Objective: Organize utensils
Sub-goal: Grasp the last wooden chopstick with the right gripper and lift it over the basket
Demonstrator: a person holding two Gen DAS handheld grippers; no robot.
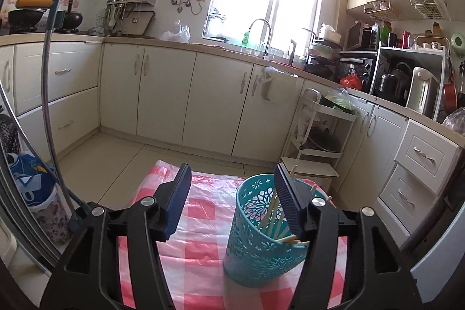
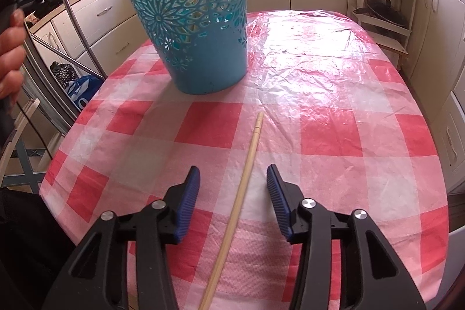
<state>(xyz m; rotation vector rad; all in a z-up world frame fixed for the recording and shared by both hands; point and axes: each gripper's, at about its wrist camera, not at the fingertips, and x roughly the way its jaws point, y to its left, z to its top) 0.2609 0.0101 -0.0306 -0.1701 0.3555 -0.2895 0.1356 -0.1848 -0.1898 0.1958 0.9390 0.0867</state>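
Chopstick [image 2: 242,193] lies on table [image 2: 334,135] between open right gripper [image 2: 233,176] jaws, near end cut off at 6 o'clock. Left gripper [image 1: 232,176] jaws open, empty; right pad hides part of chopsticks [image 1: 273,211] in teal basket [image 1: 255,260].

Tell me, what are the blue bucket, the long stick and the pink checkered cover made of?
The blue bucket looks like moulded plastic: smooth matte walls with flower-shaped cut-outs. The long stick, a chopstick, seems to be bamboo or pale wood: plain tan and unpainted. The pink checkered cover is probably thin plastic sheet: it wrinkles and shines under the window light.
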